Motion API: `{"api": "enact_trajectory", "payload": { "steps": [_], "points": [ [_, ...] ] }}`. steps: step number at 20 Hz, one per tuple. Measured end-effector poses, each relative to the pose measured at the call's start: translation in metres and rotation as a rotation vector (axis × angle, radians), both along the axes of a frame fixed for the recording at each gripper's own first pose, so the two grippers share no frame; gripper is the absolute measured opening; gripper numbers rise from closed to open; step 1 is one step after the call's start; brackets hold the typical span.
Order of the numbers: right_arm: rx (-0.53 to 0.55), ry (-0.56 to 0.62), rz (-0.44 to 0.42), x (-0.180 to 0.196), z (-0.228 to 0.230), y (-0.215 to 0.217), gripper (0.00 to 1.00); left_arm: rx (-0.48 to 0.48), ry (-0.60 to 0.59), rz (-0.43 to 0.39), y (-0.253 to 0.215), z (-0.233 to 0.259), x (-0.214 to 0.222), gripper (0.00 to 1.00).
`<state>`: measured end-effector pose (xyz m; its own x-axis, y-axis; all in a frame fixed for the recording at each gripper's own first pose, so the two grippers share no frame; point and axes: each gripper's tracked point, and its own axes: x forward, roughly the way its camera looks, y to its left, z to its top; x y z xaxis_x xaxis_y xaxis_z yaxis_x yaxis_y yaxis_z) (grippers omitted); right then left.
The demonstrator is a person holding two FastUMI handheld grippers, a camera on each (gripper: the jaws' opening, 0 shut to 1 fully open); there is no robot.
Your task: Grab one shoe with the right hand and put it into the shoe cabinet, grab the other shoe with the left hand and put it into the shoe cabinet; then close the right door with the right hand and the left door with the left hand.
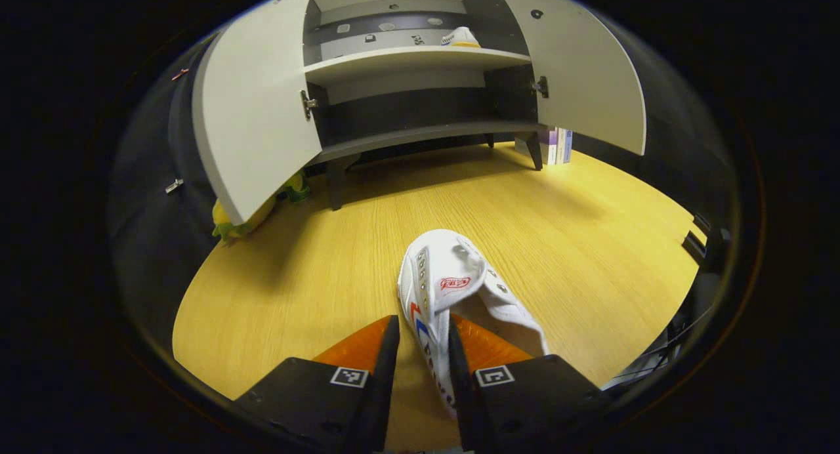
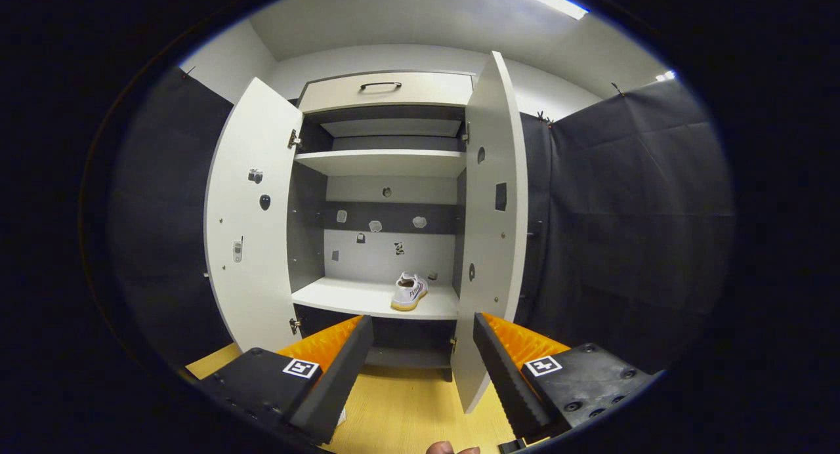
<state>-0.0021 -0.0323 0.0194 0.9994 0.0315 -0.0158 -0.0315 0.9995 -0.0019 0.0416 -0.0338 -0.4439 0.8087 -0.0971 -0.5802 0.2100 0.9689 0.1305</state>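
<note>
Left gripper view: the shoe cabinet (image 1: 420,60) stands at top centre on the table (image 1: 295,277), both doors swung outward. One shoe (image 1: 459,38) sits on its upper shelf, right of centre. A second shoe (image 1: 453,290) lies on the table at lower centre, between the left gripper (image 1: 423,369) fingers. Books (image 1: 558,145) stand behind the cabinet's right leg.

Right gripper view: the shoe in the cabinet (image 2: 408,291) sits at the shelf's right, above the right gripper (image 2: 423,355).
</note>
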Motion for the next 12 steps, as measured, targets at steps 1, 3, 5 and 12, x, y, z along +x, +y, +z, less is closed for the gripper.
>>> {"api": "enact_trajectory", "payload": {
  "steps": [1, 3, 5, 12],
  "points": [
    [-0.005, 0.002, -0.014, -0.004, 0.001, -0.007, 0.98, 0.012, -0.005, 0.008, 0.0, -0.002, 0.008, 0.39],
    [-0.016, -0.001, -0.046, -0.011, 0.005, -0.023, 0.98, 0.028, -0.029, 0.033, 0.002, -0.002, 0.02, 0.34],
    [-0.021, 0.002, -0.075, -0.016, 0.006, -0.037, 0.98, 0.052, -0.037, 0.06, 0.008, -0.003, 0.029, 0.27],
    [-0.004, 0.032, -0.132, -0.026, -0.002, -0.065, 0.98, -0.001, 0.087, 0.086, 0.012, -0.007, 0.029, 0.06]
  ]
}}
